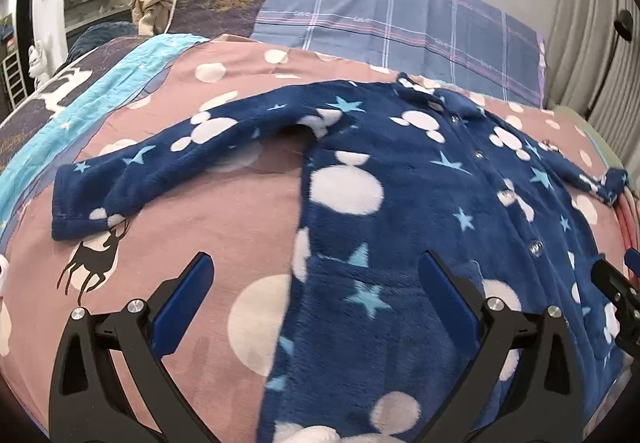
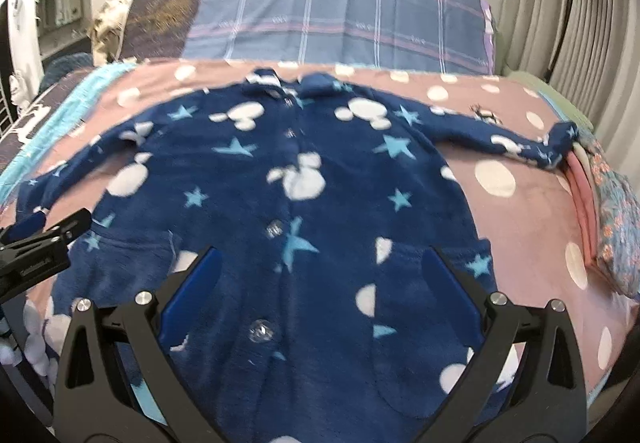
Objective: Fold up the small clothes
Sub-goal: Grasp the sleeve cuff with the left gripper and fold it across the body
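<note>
Both grippers, left gripper [image 1: 316, 297] and right gripper [image 2: 320, 291], hover wide open over the spread pyjama top [image 2: 288, 179], likely a sleeve grasp next

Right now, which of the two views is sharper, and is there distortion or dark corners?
Left wrist view: sharp, the blue fleece top and its buttons crisp. Right wrist view: the top is smeared by blur. Both views: fisheye bends the bed's pink cover, and the corners are black.
</note>
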The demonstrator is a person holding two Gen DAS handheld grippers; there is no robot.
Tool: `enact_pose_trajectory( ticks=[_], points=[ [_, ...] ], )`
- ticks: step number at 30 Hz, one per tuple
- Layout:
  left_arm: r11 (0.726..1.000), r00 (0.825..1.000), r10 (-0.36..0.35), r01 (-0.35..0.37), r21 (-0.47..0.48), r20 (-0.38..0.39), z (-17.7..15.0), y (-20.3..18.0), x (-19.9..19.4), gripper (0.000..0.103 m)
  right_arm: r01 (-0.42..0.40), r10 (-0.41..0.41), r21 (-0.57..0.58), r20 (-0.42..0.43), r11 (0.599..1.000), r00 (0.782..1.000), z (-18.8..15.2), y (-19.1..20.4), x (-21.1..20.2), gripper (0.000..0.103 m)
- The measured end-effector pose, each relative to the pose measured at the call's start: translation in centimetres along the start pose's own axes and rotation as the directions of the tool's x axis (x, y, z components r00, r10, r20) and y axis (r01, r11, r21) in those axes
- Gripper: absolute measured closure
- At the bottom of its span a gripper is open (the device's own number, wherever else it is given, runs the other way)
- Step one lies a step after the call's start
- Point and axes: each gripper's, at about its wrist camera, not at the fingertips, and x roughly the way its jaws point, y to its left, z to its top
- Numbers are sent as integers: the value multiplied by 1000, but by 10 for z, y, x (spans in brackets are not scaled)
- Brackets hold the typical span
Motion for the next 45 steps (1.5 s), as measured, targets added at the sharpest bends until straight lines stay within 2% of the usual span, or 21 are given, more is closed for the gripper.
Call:
enact_pose_trajectory(
  ticks=[5, 10, 13, 16, 18, 21, 23, 24, 26, 27, 29, 31, 32, 35, 36, 38, 39, 40, 41, 42, 45],
  points=[
    [992, 996, -57, 50, -116, -64, 2, 31, 11, 2, 3, -3, 3, -15, 1000, 1000, 1, 1, 5, 2],
    [981, 984, -106, 80, -176, -144, -2, 52, 24, 13, 2, 0, 38, -58, 999, 998, -3, -4, 15, 2],
    [980, 986, -90, 62, -190, -141, -4, 60, 25, 18, 5, -2, 40, -64, 999, 998, -4, -5, 16, 2],
    [970, 984, -101, 65, -232, -146, -3, 73, 27, 29, 7, -5, 34, -64, 999, 998, -4, -5, 17, 2],
    [949, 978, -136, 83, -303, -160, -1, 89, 32, 41, 8, -5, 34, -66, 999, 998, -4, -5, 18, 2],
    [853, 958, -249, 147, -500, -144, -1, 131, 42, 52, 9, -6, 36, -72, 999, 997, -6, -7, 21, 2],
    [736, 951, -292, 156, -659, -102, -5, 170, 49, 53, 12, -9, 36, -76, 999, 997, -7, -8, 22, 2],
    [708, 953, -291, 151, -690, -90, -6, 180, 51, 52, 14, -11, 37, -77, 999, 997, -7, -8, 23, 2],
    [621, 965, -252, 109, -776, -66, -12, 211, 54, 53, 18, -15, 40, -80, 999, 997, -8, -10, 25, 2],
    [599, 968, -244, 101, -795, -61, -13, 219, 56, 52, 18, -15, 42, -83, 999, 996, -8, -11, 27, 2],
    [529, 976, -207, 59, -846, -61, -18, 240, 60, 52, 20, -16, 45, -86, 999, 996, -9, -12, 28, 2],
    [477, 978, -205, 71, -876, -33, -17, 252, 64, 52, 21, -17, 48, -87, 999, 996, -10, -13, 29, 2],
    [460, 981, -194, 70, -885, -23, -15, 257, 65, 52, 23, -18, 51, -87, 998, 996, -10, -14, 30, 2],
    [455, 992, -129, 55, -889, -4, -5, 266, 68, 55, 30, -25, 58, -87, 998, 996, -10, -18, 31, 2],
    [455, 994, -111, 60, -888, 10, -2, 272, 71, 67, 33, -27, 61, -87, 998, 996, -10, -20, 31, 2],
    [485, 998, -64, 43, -873, 14, 10, 275, 75, 87, 40, -35, 68, -86, 997, 996, -11, -25, 32, 2],
    [508, 999, -41, 40, -860, 22, 19, 272, 74, 90, 46, -39, 72, -86, 996, 995, -10, -27, 32, 2],
    [536, 999, -25, 42, -843, 34, 27, 267, 72, 90, 51, -44, 76, -86, 996, 995, -10, -29, 32, 2],
    [579, 999, -7, 45, -814, 50, 39, 261, 70, 91, 59, -52, 82, -83, 995, 995, -10, -33, 32, 2],
    [647, 997, 12, 53, -761, 80, 57, 247, 63, 91, 64, -57, 85, -81, 994, 995, -10, -36, 32, 2],
    [794, 987, 3, 96, -601, 161, 112, 193, 49, 92, 75, -67, 108, -80, 991, 995, -7, -45, 35, 2]
  ],
)
